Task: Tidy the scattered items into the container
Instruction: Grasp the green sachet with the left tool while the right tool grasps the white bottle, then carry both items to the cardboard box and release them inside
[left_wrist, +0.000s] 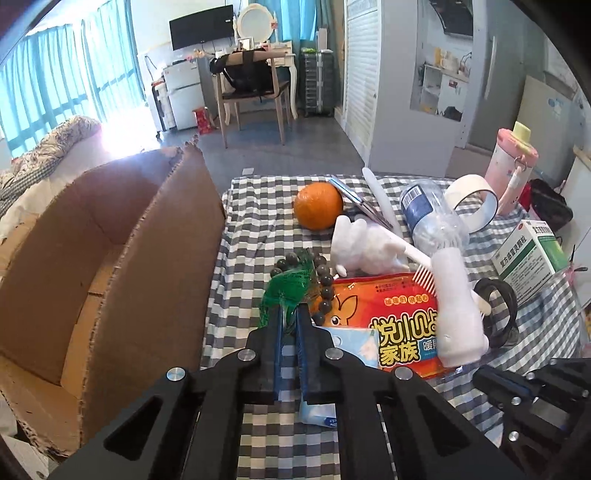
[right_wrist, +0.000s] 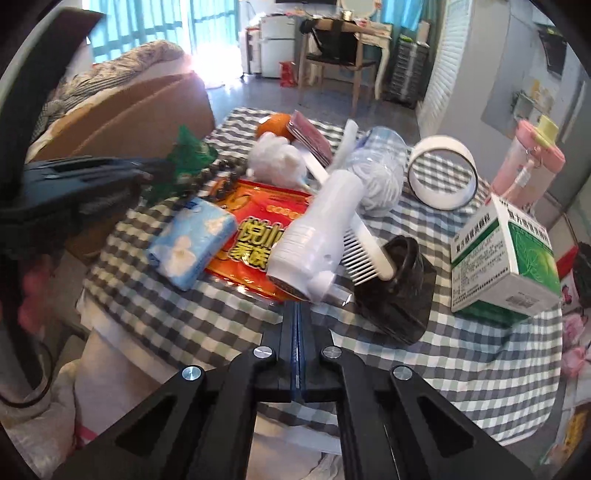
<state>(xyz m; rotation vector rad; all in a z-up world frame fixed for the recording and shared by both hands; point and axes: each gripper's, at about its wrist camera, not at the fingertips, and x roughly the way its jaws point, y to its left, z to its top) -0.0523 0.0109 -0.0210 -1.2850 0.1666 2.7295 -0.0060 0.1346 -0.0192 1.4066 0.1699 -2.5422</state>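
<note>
Left gripper (left_wrist: 291, 314): jaws clamped on the green crinkled wrapper (left_wrist: 286, 286), which sticks out beyond the fingertips; seen from the right wrist view it hangs above the table's left edge, close to the box.
Right gripper (right_wrist: 297, 310): jaws together, the 2 blue pads meeting; tips just at the base of the white flashlight-shaped item (right_wrist: 314, 236); whether they pinch part of it cannot be told.
Container: an open cardboard box (left_wrist: 122, 258) standing just beside the left edge of the table.
Table: covered with a grey-and-white checked cloth (right_wrist: 461, 354).
Scattered items, left part: a dark bead bracelet (left_wrist: 325, 284) beside the wrapper, a blue tissue pack (right_wrist: 194, 245), a red-orange printed packet (left_wrist: 399, 317) under several other things.
Scattered items, middle: an orange (left_wrist: 318, 206), a white plush toy (left_wrist: 360, 245), a white comb (right_wrist: 364, 258) leaning on a black band-like object (right_wrist: 399, 291).
Scattered items, right part: a clear plastic bottle (left_wrist: 430, 218) lying down, a roll of white tape (right_wrist: 443, 173) on its edge, a green-and-white medicine carton (right_wrist: 506, 266), an upright pink bottle (left_wrist: 513, 166) with a yellow cap.
</note>
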